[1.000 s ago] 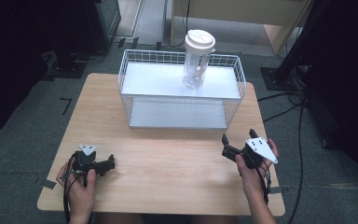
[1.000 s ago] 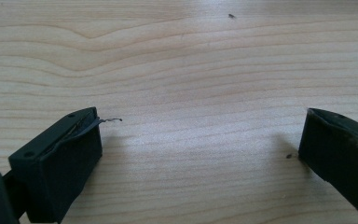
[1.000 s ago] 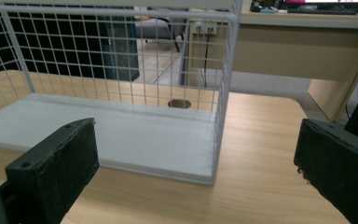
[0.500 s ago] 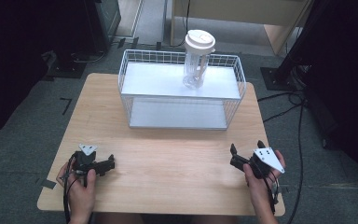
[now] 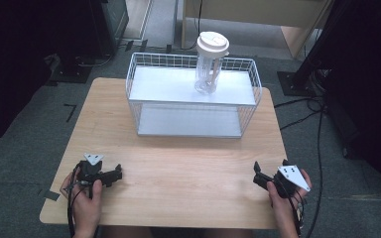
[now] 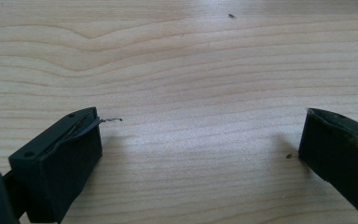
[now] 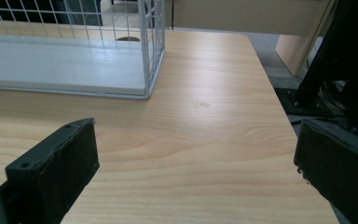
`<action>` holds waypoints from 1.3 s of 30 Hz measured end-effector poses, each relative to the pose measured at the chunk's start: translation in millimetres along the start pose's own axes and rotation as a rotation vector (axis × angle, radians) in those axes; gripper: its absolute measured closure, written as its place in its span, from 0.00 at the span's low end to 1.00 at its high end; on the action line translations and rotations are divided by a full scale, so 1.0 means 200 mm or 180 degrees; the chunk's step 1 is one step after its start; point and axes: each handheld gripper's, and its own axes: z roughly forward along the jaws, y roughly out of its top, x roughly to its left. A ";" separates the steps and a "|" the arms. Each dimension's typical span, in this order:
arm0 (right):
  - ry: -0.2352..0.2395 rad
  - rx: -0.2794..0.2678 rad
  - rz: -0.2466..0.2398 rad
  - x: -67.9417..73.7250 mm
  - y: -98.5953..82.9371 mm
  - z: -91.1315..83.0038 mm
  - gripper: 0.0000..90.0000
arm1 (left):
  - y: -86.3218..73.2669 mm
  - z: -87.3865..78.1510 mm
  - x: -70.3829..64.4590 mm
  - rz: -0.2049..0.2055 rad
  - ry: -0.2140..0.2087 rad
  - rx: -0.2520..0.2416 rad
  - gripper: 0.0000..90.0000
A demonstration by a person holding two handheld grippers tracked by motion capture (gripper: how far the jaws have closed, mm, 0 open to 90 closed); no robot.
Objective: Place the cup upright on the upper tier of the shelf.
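Note:
A clear plastic cup with a white lid stands upright on the top shelf of a white wire rack at the back of the wooden table. My left gripper rests near the table's front left, jaws wide apart over bare wood. Near the front right corner my right gripper is held low, also open with nothing between its jaws. The rack's lower corner shows in the right gripper view.
Black stands and cables lie on the grey floor right of the table. The table's right edge runs close to my right gripper. Dark equipment stands behind the table at left.
My right gripper has pulled back toward the front right corner of the table and sunk lower. The left gripper has stayed where it was.

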 end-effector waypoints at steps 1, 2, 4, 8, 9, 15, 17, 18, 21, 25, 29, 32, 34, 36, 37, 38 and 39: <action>-0.0006 0.0023 0.0000 -0.01 -0.01 0.00 0.00 | 0.00 0.00 0.00 0.0000 0.0000 0.0000 0.00; -0.0026 0.0033 -0.0009 -0.02 -0.01 -0.01 0.00 | 0.00 0.00 0.00 0.0000 0.0000 0.0000 0.00; -0.0043 0.0054 0.0000 -0.03 -0.03 -0.02 0.00 | 0.00 0.00 0.00 0.0001 0.0000 0.0001 0.00; -0.0071 0.0107 -0.0014 -0.06 -0.05 -0.03 0.00 | 0.00 0.00 0.00 0.0000 0.0000 0.0001 0.00; -0.0083 0.0135 -0.0013 -0.06 -0.05 -0.03 0.00 | 0.00 0.00 0.00 0.0002 0.0000 0.0001 0.00; -0.0115 0.0270 -0.0047 -0.11 -0.09 -0.05 0.00 | 0.00 0.00 0.00 0.0001 0.0000 0.0001 0.00; -0.0118 0.0306 -0.0036 -0.13 -0.10 -0.05 0.00 | 0.00 0.00 0.00 0.0000 0.0000 0.0000 0.00; -0.0122 0.0319 -0.0032 -0.13 -0.10 -0.06 0.00 | 0.00 0.00 0.00 0.0001 0.0000 0.0001 0.00; -0.0103 0.0399 -0.0061 -0.15 -0.12 -0.06 0.00 | 0.00 0.00 0.00 0.0001 0.0000 0.0001 0.00; 0.0066 0.0565 -0.0115 -0.16 -0.15 -0.07 0.00 | 0.00 0.00 0.00 0.0002 0.0000 0.0002 0.00; 0.0112 0.0723 -0.0094 -0.18 -0.15 -0.06 0.00 | 0.00 0.00 0.00 0.0000 0.0000 0.0001 0.00; 0.0108 0.0878 -0.0077 -0.18 -0.15 -0.05 0.00 | 0.00 0.00 0.00 0.0000 0.0000 0.0001 0.00; 0.0102 0.1012 -0.0100 -0.18 -0.15 -0.04 0.00 | 0.00 0.00 0.00 0.0001 0.0000 0.0001 0.00; 0.0130 0.1148 -0.0144 -0.17 -0.16 -0.03 0.00 | 0.00 0.00 0.00 0.0001 0.0000 0.0002 0.00; 0.0117 0.1213 -0.0160 -0.17 -0.16 -0.02 0.00 | 0.00 0.00 0.00 0.0001 0.0000 0.0001 0.00; 0.0128 0.1283 -0.0183 -0.16 -0.16 -0.02 0.00 | 0.00 0.00 0.00 0.0001 0.0001 0.0001 0.00; 0.0142 0.1288 -0.0171 -0.16 -0.16 -0.02 0.00 | 0.00 0.00 0.00 0.0001 0.0000 0.0001 0.00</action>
